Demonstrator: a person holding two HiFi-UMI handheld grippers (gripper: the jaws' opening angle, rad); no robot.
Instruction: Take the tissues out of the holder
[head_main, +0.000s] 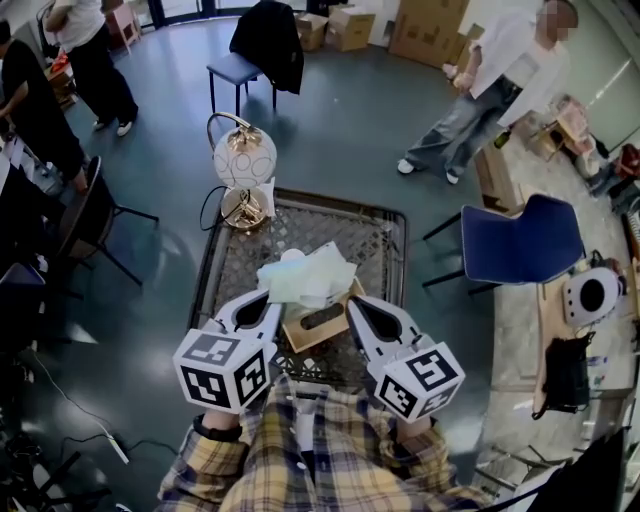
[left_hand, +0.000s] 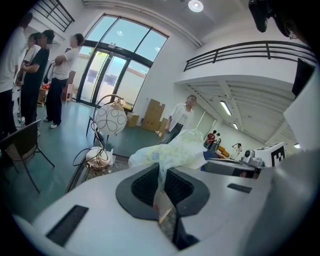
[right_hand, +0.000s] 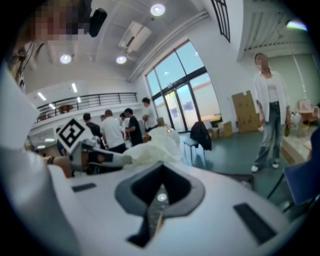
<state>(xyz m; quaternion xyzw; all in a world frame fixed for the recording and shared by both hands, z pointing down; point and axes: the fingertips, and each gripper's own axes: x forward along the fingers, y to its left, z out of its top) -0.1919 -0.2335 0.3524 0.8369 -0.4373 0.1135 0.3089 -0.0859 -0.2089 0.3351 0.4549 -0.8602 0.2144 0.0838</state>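
Observation:
A crumpled bunch of white tissues (head_main: 310, 272) hangs over the wooden holder (head_main: 325, 322) on the mesh table (head_main: 388, 228). My left gripper (head_main: 268, 297) comes in from the left and is shut on the tissues. In the left gripper view a strip of tissue (left_hand: 172, 150) is pinched between the dark pads (left_hand: 145, 187). My right gripper (head_main: 355, 302) sits at the holder's right side, with its tip by the box's edge. In the right gripper view its jaws (right_hand: 159, 200) are shut with nothing between them, and the tissues (right_hand: 152, 147) lie just beyond, to the left.
A globe lamp (head_main: 245, 160) with a cable stands at the table's far left corner. A blue chair (head_main: 520, 240) is to the right and a dark chair (head_main: 90, 215) to the left. A stool with a black jacket (head_main: 265, 45) and several people stand farther off.

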